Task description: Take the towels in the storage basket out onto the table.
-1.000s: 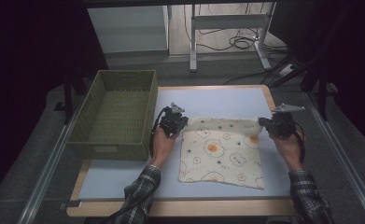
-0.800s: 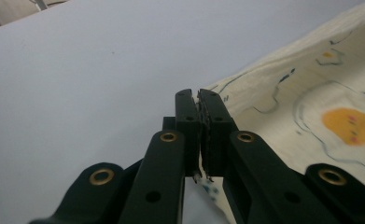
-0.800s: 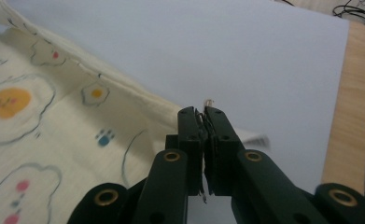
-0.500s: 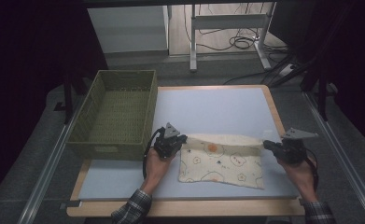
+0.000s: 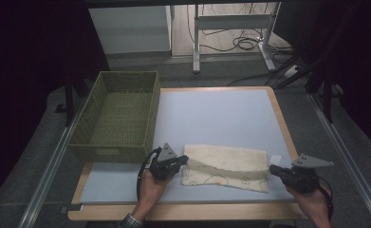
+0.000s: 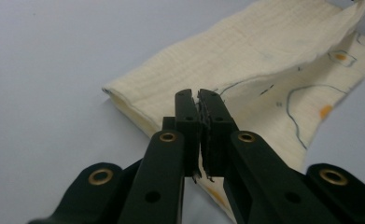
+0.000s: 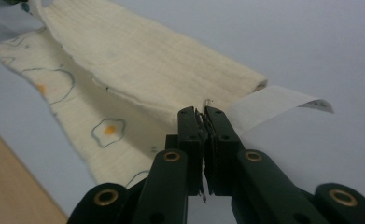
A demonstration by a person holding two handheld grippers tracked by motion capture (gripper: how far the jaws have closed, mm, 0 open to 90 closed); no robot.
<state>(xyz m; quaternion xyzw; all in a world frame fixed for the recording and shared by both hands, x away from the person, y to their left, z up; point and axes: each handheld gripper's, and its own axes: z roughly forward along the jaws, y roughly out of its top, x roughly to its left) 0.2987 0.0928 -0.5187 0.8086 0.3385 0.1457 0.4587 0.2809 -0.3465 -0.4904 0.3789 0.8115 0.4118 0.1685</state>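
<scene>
Cloth [image 5: 226, 166]: cream, printed with egg shapes, folded over on itself near the front edge of the table [image 5: 221, 114]
Left gripper [image 5: 180, 161]: jaws clamped on the cloth's left corner
Right gripper [image 5: 274, 170]: jaws pinched on the cloth's right corner, beside its white label [image 7: 273, 105]
Basket [image 5: 116, 114]: green, at the table's left, apart from the cloth

Green woven basket [image 5: 116, 116] sits on the table's [image 5: 221, 114] left; cables [image 5: 242, 42], seemingly, lie beyond
</scene>
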